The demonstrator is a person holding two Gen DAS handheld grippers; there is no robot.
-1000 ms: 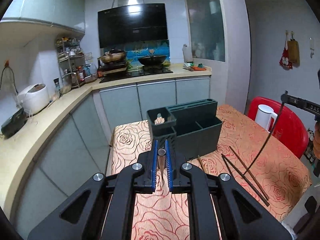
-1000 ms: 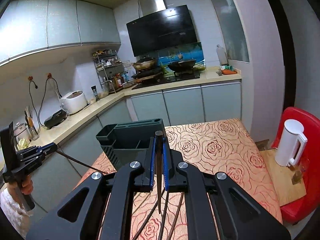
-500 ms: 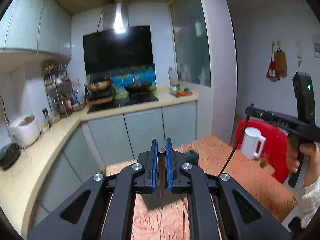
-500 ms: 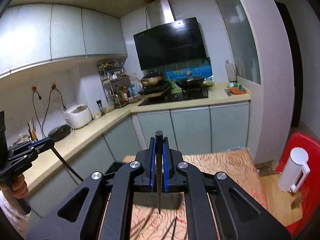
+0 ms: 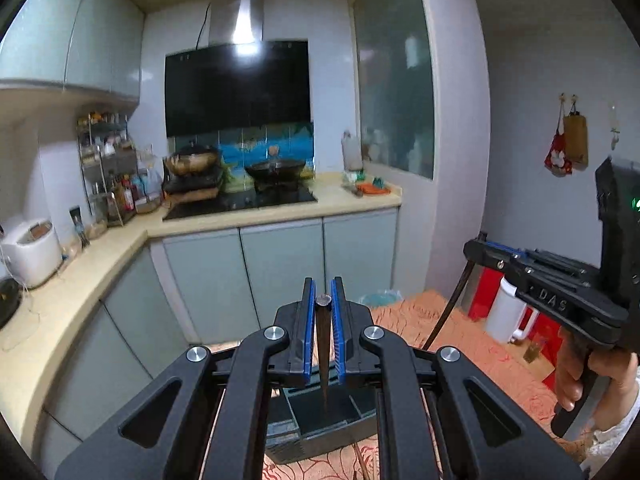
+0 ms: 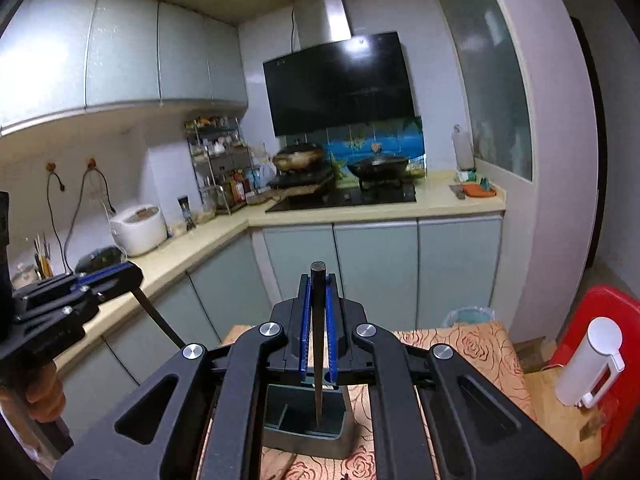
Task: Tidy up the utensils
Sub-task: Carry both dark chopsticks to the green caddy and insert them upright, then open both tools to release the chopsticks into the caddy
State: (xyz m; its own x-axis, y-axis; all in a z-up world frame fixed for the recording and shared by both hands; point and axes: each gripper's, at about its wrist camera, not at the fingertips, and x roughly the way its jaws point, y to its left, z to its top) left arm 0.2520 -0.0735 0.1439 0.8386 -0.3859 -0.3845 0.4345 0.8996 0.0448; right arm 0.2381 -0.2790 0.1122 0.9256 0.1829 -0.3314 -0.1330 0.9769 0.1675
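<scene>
My left gripper (image 5: pixel 323 304) is shut on a dark chopstick (image 5: pixel 323 352) that hangs point down over the dark utensil holder (image 5: pixel 320 416) on the rose-patterned table (image 5: pixel 424 316). My right gripper (image 6: pixel 318 280) is shut on another dark chopstick (image 6: pixel 318 344), also point down above the utensil holder (image 6: pixel 304 420). The right gripper also shows in the left wrist view (image 5: pixel 476 248), its chopstick slanting down. The left gripper shows at the left edge of the right wrist view (image 6: pixel 132 276).
A white kettle (image 6: pixel 592 364) stands on a red stool (image 6: pixel 600 312) right of the table (image 6: pixel 472 344). Kitchen counter (image 6: pixel 224 236) with a rice cooker (image 6: pixel 138 230) runs along the left. More chopsticks lie on the cloth by the holder (image 5: pixel 362 466).
Both grippers have risen and tilted up with their chopsticks. The holder has dropped from mid-view to the bottom of both views, now lying under the chopstick tips.
</scene>
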